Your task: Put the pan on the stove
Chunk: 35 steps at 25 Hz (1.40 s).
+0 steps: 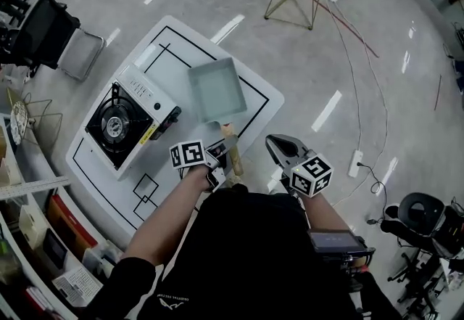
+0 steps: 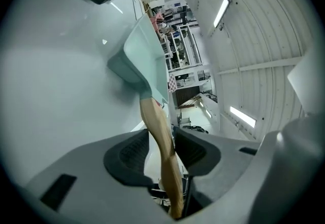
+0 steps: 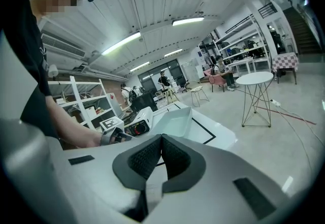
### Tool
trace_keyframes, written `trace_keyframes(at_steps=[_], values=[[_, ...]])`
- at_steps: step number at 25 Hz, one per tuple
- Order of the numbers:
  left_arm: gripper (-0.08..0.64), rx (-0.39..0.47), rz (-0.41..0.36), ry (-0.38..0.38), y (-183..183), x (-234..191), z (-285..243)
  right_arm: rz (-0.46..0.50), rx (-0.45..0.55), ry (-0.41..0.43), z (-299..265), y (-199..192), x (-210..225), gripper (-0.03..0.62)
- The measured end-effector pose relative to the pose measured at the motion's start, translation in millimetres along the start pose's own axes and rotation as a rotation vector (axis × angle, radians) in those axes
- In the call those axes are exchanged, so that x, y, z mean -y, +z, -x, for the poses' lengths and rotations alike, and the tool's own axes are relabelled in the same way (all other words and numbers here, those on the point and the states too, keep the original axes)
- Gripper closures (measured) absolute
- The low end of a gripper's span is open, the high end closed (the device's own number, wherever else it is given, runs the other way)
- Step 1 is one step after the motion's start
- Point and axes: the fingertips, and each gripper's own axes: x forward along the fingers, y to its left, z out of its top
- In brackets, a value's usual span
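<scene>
Closest to the lens, the left gripper (image 2: 161,132) has the pan's wooden handle (image 2: 154,116) running up between its jaws, which stand spread round it. One pad touches the wood while a sliver of light shows on the other side, so I judge the hold is not firm. Beyond it the pale green square pan (image 1: 216,90) appears to sit on the white tabletop (image 1: 101,173), just beside the stove (image 1: 148,97) but not on it, its handle pointing back toward the person. The right gripper (image 3: 162,136) hangs off the near edge of the tabletop, pressed together on nothing and well apart from the pan, so it gives no support. As I read it, the main risk is a lift begun before both pads bite: the smooth, curved handle would slide or roll in the jaws, and the pan body, far out from the grip, would droop or swing. A drooping front edge could strike the side of the stove and shove it, or catch on the raised supports round the burner (image 1: 114,122) instead of clearing them. Even with a sound grip, setting it down off-centre could leave the pan tilted, pulled over by its long handle.
</scene>
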Motion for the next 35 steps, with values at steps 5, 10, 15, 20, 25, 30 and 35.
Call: trace_keyframes(at_steps=[5,10,15,20,25,30,35], values=[[0.397,-0.02,0.034,-0.027,1,-1,-8,-0.016,0.004,-0.019,5,-3,5,0.568],[0.42,-0.037,0.061,-0.059,0,1,-10,-0.029,0.001,-0.028,7,-7,6,0.568],[0.435,-0.033,0.101,-0.089,-2,3,-12,-0.032,-0.006,-0.029,8,-7,6,0.568],[0.443,-0.01,0.115,-0.142,5,10,-9,-0.027,0.0,-0.022,2,-3,7,0.567],[0.445,0.014,0.141,-0.176,5,17,-4,-0.037,0.005,-0.024,6,-2,9,0.568],[0.445,0.021,0.136,-0.197,1,19,0,-0.036,0.006,-0.018,6,-2,5,0.568],[0.444,0.019,0.125,-0.197,-2,18,4,-0.038,0.003,-0.014,5,-4,5,0.568]])
